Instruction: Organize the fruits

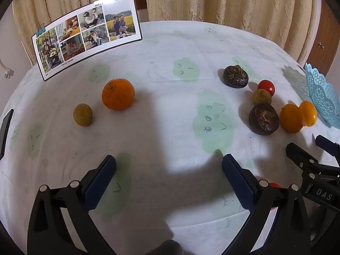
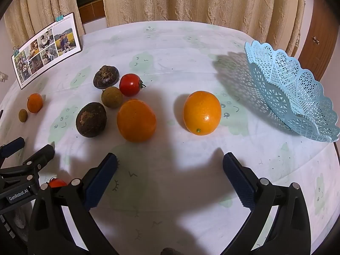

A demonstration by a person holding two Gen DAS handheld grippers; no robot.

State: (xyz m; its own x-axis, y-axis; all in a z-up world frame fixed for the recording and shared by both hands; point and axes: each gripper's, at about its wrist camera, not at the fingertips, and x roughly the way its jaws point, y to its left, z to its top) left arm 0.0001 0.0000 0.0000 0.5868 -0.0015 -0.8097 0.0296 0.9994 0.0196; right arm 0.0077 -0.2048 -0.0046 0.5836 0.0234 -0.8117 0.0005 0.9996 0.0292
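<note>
Several fruits lie on the table. In the right wrist view an orange kumquat (image 2: pixel 201 113) lies just ahead of my open, empty right gripper (image 2: pixel 170 170), left of the blue lace basket (image 2: pixel 293 89). Another orange fruit (image 2: pixel 136 120), two dark brown fruits (image 2: pixel 91 119) (image 2: pixel 105 77), a tan longan (image 2: pixel 112 97) and a red tomato (image 2: pixel 130 84) cluster to its left. In the left wrist view my open, empty left gripper (image 1: pixel 169 170) faces a mandarin (image 1: pixel 118 94) and a small longan (image 1: pixel 82 114). A second tomato (image 2: pixel 57 183) lies partly hidden behind the gripper.
A photo card (image 1: pixel 85 36) held by clips stands at the table's far left. Beige curtains (image 2: pixel 191 2) hang behind the table. A wooden cabinet (image 1: pixel 323 40) stands at the far right. The basket (image 1: pixel 323 97) sits near the table's right edge.
</note>
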